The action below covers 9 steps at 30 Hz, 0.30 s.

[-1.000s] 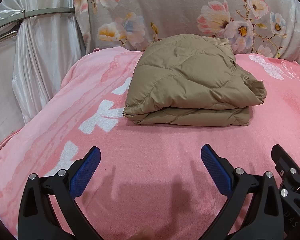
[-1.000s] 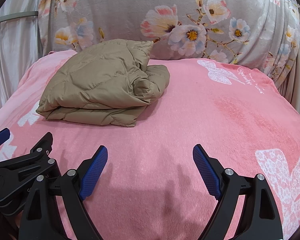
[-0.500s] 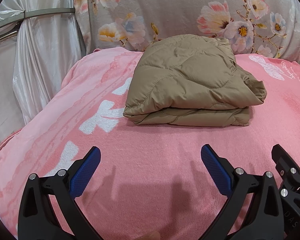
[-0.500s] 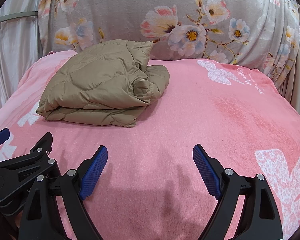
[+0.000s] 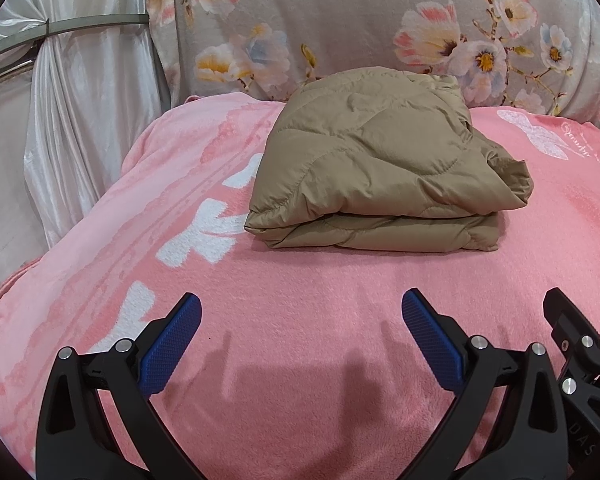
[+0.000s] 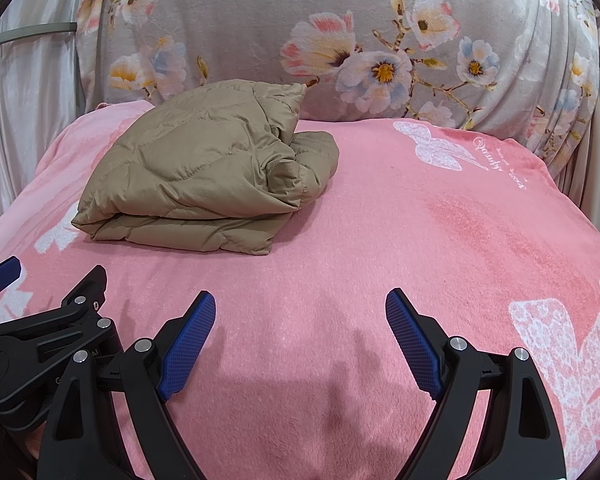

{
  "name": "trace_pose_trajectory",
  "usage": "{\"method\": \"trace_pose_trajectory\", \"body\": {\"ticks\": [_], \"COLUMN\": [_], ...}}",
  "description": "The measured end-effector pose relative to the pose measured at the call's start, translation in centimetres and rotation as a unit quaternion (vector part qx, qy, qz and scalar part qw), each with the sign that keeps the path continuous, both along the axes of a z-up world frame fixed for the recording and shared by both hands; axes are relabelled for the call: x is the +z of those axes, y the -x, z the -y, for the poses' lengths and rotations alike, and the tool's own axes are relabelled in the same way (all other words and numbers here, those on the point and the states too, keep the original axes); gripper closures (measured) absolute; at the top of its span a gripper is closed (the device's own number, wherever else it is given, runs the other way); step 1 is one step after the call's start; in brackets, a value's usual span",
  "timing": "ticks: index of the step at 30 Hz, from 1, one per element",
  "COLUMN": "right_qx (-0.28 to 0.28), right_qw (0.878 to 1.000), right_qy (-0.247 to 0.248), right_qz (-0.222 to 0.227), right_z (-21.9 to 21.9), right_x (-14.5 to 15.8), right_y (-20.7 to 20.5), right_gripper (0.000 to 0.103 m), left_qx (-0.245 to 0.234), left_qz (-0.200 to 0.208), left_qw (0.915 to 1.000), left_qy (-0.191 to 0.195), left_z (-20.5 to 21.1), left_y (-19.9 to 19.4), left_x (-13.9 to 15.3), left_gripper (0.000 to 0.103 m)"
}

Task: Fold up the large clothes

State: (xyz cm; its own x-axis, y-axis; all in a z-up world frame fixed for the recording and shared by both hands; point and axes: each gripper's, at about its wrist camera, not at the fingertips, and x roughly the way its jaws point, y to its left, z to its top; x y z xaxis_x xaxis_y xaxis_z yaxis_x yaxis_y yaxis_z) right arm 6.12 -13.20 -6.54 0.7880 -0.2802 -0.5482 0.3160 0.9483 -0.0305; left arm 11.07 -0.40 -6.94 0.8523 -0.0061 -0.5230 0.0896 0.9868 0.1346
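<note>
A tan quilted puffer jacket (image 5: 384, 164) lies folded in a thick bundle on the pink blanket (image 5: 300, 300); it also shows in the right wrist view (image 6: 204, 172), left of centre. My left gripper (image 5: 300, 312) is open and empty, low over the blanket in front of the jacket. My right gripper (image 6: 300, 312) is open and empty, beside the left one, in front and to the right of the jacket. Each gripper's body shows at the edge of the other's view.
A grey floral cover (image 5: 380, 20) rises behind the blanket like a backrest. A white satin curtain (image 5: 60, 120) with a tie band hangs at the left. The blanket (image 6: 460, 240) carries white butterfly prints at the right.
</note>
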Motion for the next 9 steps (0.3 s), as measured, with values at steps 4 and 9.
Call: {"method": "trace_pose_trajectory", "body": {"ticks": [4,9], "right_qx": [0.000,0.001], "right_qw": [1.000,1.000], "right_qy": [0.000,0.000], "right_qz": [0.000,0.000], "right_z": [0.00,0.02], "right_x": [-0.03,-0.04], "right_y": [-0.01,0.02], "right_gripper": [0.018,0.018], "left_qx": [0.001,-0.002], "left_qz": [0.001,-0.003], "left_qw": [1.0000,1.0000], "left_qy": [-0.001,0.000], "left_z": [0.02,-0.08], "left_y": [0.00,-0.14], "left_x": [0.01,-0.02], "left_gripper": [0.005,0.005]}}
